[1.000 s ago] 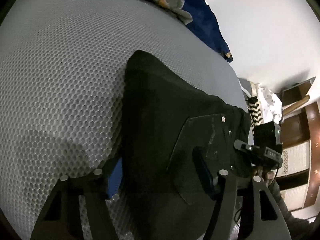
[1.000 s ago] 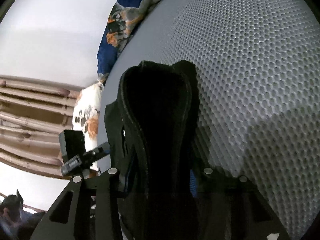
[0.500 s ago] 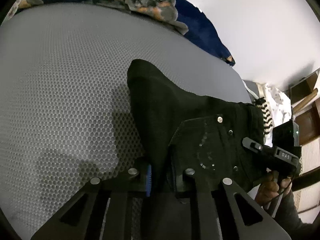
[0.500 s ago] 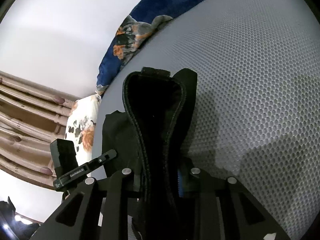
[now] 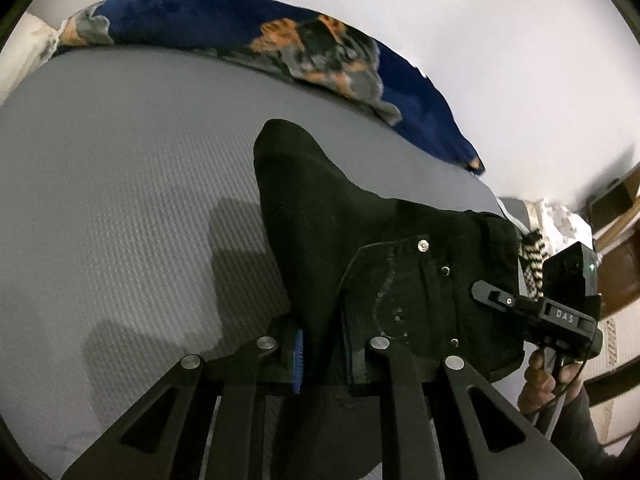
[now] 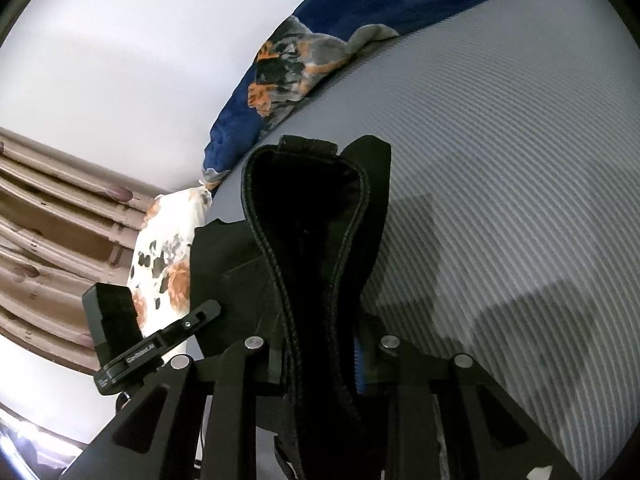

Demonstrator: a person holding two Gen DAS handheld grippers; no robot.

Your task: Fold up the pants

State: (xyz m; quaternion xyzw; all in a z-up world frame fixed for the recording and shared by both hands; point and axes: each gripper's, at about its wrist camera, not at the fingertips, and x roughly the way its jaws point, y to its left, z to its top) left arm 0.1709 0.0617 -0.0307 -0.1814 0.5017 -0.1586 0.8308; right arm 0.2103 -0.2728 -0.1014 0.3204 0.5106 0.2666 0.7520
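A grey mattress with a fine honeycomb weave fills most of both views, and a dark blue blanket printed with orange and grey flowers lies bunched along its far edge against a pale wall. Past the bed, the right wrist view shows a floral pillow and brown pleated curtains to the left.

The black pants hang lifted off the mattress, gathered between the two tools, with shadows thrown on the weave below and to the left. A back pocket with metal rivets faces the left wrist camera; in the right wrist view the stitched waistband rises in a loop with a belt loop at its top.

The left tongs point steeply down toward the bed and have just been closing; they now pinch a fold of the pants' fabric, a blue pad showing against the cloth. The right tongs point down at a gentler slant and have likewise just been closing; they are pinching the waistband, which runs straight through them.

At the right edge of the left wrist view, the person's right hand grips the handle of the other tool, fingers curled under it, a dark sleeve below. In the right wrist view the left tool's body appears low on the left, beside the pants.
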